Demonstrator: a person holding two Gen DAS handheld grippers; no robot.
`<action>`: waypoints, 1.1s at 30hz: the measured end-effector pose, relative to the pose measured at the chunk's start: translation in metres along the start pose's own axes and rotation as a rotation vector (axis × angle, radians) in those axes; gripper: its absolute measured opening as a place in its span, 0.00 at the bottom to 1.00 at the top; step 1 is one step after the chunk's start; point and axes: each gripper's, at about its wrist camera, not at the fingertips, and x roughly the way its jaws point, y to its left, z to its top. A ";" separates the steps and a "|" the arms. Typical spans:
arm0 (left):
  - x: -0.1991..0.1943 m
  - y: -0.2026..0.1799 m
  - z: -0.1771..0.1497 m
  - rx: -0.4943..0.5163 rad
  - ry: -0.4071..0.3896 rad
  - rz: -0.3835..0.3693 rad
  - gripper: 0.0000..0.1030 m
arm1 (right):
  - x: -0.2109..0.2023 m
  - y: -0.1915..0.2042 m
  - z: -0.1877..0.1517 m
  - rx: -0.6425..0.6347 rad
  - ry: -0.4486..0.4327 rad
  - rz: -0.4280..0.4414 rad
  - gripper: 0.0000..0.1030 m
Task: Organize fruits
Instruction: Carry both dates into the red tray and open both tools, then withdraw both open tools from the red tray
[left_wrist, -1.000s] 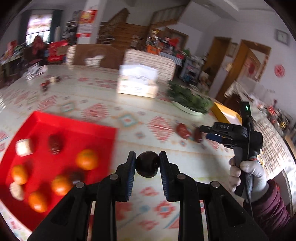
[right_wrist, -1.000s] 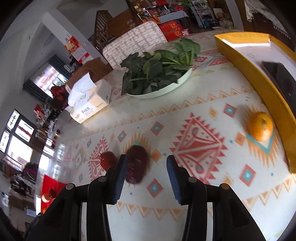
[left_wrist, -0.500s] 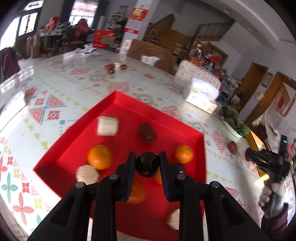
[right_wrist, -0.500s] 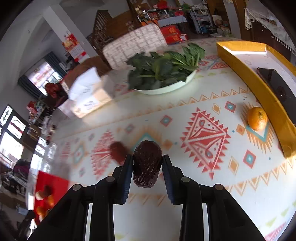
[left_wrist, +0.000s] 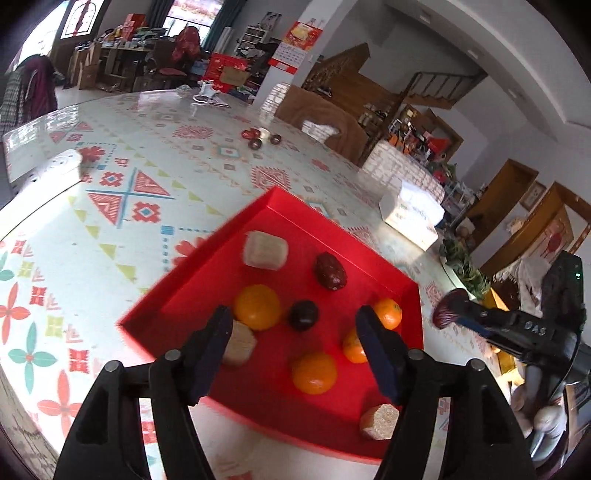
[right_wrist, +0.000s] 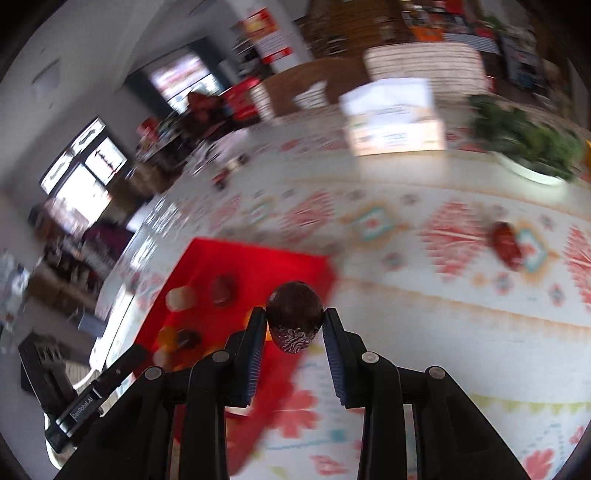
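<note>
fruits (left_wrist: 257, 306) in tray (left_wrist: 334, 236), on table (left_wrist: 110, 192)

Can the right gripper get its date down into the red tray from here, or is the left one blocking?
Probably yes. The right gripper, shut on the dark red date, is at the red tray's near edge; the left gripper, jaws just opened and empty, hangs over the tray's other side, leaving room.

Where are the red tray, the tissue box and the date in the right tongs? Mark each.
red tray (left_wrist: 332, 236), left wrist view, far rim.
tissue box (left_wrist: 410, 218), left wrist view, side face.
date (right_wrist: 294, 312), right wrist view, middle.
</note>
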 end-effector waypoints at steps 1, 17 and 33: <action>-0.002 0.002 0.001 -0.004 -0.002 -0.001 0.67 | 0.008 0.012 -0.001 -0.021 0.014 0.008 0.34; -0.011 0.003 0.001 -0.002 -0.005 -0.040 0.67 | 0.036 0.057 -0.006 -0.098 0.016 -0.002 0.46; -0.011 -0.078 -0.023 0.143 0.037 -0.100 0.73 | -0.045 -0.064 -0.039 0.070 -0.079 -0.106 0.47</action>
